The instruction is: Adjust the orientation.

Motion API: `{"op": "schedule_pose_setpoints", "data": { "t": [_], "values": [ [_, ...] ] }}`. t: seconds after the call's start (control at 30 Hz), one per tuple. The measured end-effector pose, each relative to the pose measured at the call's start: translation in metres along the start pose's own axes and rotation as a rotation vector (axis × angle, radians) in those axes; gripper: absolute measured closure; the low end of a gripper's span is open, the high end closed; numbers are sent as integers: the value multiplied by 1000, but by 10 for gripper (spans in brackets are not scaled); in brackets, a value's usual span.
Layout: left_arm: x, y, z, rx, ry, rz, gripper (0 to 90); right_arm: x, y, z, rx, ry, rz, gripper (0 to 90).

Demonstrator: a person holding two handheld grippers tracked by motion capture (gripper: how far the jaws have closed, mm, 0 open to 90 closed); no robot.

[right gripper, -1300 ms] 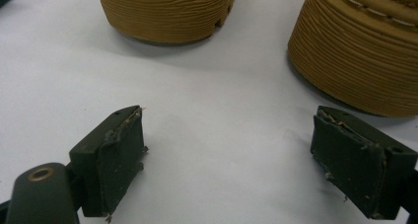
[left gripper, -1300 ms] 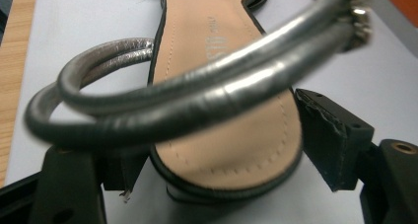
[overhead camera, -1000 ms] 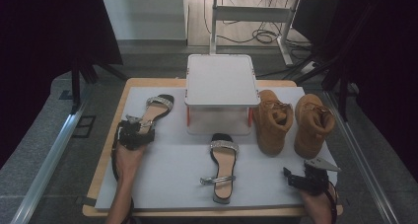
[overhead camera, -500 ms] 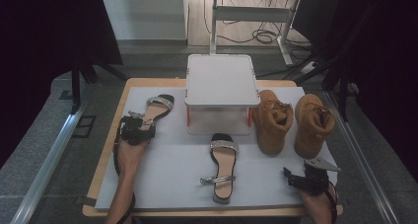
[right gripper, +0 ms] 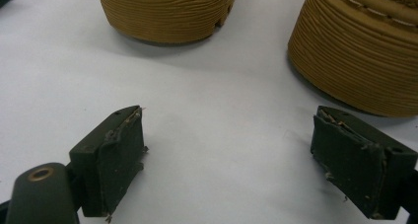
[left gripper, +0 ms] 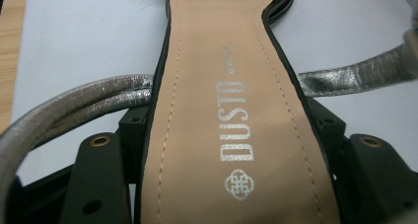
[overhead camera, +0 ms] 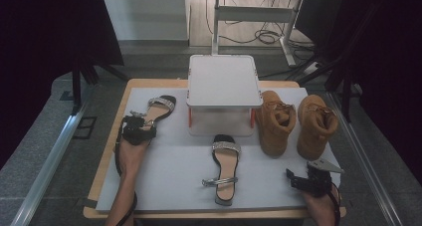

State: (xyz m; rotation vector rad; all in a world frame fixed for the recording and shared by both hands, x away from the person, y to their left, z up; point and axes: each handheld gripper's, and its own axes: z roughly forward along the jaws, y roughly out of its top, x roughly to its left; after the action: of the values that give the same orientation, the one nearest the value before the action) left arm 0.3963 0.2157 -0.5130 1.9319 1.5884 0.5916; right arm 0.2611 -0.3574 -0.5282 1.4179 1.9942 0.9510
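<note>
— At the tabletop's (overhead camera: 149, 186) left edge, what differs from a second ago?
— Left gripper (overhead camera: 135, 131) sits a little closer over the heel of the far-left sandal (overhead camera: 157, 111); its jaws have just been closing, heel between them, flanking the sole's edges, contact not certain. Right gripper (overhead camera: 306, 181) unmoved, jaws wide, nothing between.
— The sandal itself?
— Flat on the pale mat, toe pointing away. Tan stitched insole stamped DUSTO in silver, black rim, crinkled metallic silver straps (left gripper: 88, 98).
— Other items?
— Matching sandal (overhead camera: 224, 169) mid-mat; two tan boots (overhead camera: 293, 124) with ribbed soles; white lidded box (overhead camera: 223, 94) behind.
</note>
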Motion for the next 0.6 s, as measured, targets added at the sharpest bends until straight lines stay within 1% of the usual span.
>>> {"op": "schedule_pose_setpoints", "data": {
  "t": [0.2, 0.3, 0.6],
  "values": [
    [-1, -2, -1, -18, 2, -2, 386, 0, 0, 0, 0, 0, 0, 126],
    [-1, -6, -4, -25, -11, 3, 386, 0, 0, 0, 0, 0, 0, 127],
    [-2, -14, -11, -35, -32, 22, 387, 0, 0, 0, 0, 0, 0, 127]
  ]
}}
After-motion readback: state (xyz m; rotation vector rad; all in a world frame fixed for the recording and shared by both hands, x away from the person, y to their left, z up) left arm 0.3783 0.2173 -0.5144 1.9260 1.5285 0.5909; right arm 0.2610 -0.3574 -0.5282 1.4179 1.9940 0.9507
